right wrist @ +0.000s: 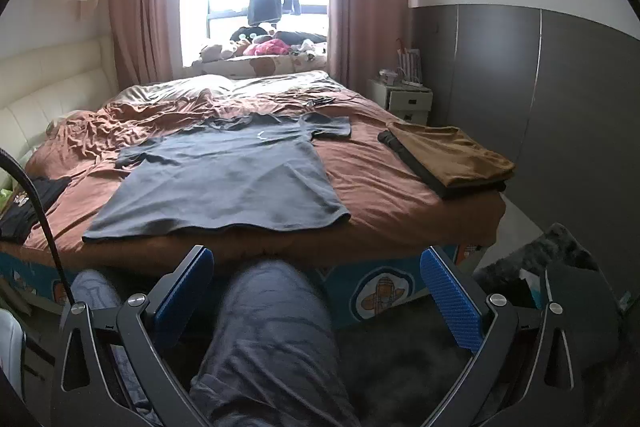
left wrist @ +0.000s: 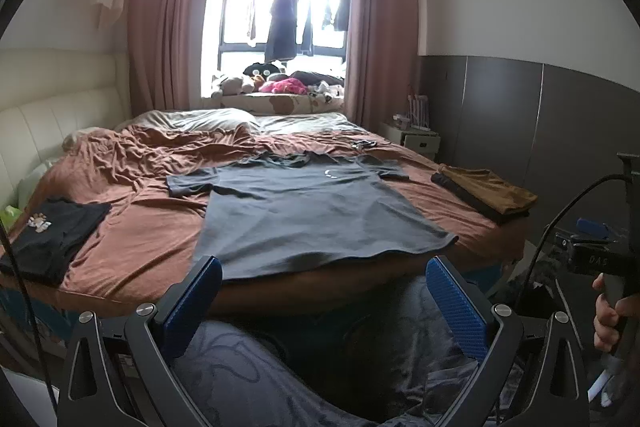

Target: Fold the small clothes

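Two grippers, both of mine, hang back from the bed with their jaws spread as wide as they go and nothing between the blue pads. I read that as a ready stance: I am short of the cloth, tipped a little downward, with room to come in over the near hem.

From the left gripper (left wrist: 324, 291), the grey T-shirt (left wrist: 304, 215) lies at 12 o'clock, spread flat and face up on the rust-brown bedspread (left wrist: 152, 227), collar toward the window and hem right at the near edge of the bed. Both sleeves are laid out to the sides. That layout looks deliberate to me: flat and squared, so a sleeve or side can be taken and turned inward first.

From the right gripper (right wrist: 318, 279), the same shirt sits around 11 o'clock. At about 2 o'clock a folded stack (right wrist: 448, 159), tan cloth on top of something dark, rests near the bed's right edge, well apart from the shirt; I take it as the finished pile. In the left view a black printed garment (left wrist: 52, 239) lies crumpled at 9 o'clock, probably waiting its turn.

My own legs (right wrist: 272, 339) fill the space below the jaws, so I am close up against the bed. I judge the fold on this shirt not yet begun.
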The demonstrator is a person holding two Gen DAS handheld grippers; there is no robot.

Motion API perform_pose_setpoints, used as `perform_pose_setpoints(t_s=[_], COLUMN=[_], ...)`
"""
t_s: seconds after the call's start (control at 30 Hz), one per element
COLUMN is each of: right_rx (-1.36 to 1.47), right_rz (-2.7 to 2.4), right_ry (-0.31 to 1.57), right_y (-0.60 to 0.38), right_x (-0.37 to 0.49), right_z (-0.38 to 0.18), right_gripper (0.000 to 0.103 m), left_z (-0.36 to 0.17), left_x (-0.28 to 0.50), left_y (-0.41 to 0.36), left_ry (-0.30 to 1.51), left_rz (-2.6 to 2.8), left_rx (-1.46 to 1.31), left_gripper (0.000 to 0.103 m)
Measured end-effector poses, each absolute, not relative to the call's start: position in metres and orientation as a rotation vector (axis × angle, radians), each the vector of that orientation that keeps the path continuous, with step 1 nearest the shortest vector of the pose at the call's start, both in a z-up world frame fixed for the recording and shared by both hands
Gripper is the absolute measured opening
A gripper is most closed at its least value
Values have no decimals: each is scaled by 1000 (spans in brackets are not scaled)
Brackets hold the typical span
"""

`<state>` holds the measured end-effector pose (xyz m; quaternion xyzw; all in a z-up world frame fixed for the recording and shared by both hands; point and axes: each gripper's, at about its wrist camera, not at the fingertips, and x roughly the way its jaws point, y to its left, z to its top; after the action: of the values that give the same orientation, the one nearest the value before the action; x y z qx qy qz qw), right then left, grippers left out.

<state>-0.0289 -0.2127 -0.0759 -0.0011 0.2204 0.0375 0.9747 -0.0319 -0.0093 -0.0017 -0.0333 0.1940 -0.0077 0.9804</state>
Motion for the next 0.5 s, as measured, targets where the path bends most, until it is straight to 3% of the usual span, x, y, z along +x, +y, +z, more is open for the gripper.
perform_pose_setpoints(t_s=[0.5], right_rx=[0], right_rz=[72], right_ry=[425], right_y=[-216], right_x=[-16], right_z=[-78], right_gripper=[103], left_z=[11], left_x=[-15], left_y=[-15], left_ry=[375], left_rz=[-35], left_rx=[-57], left_gripper=[103])
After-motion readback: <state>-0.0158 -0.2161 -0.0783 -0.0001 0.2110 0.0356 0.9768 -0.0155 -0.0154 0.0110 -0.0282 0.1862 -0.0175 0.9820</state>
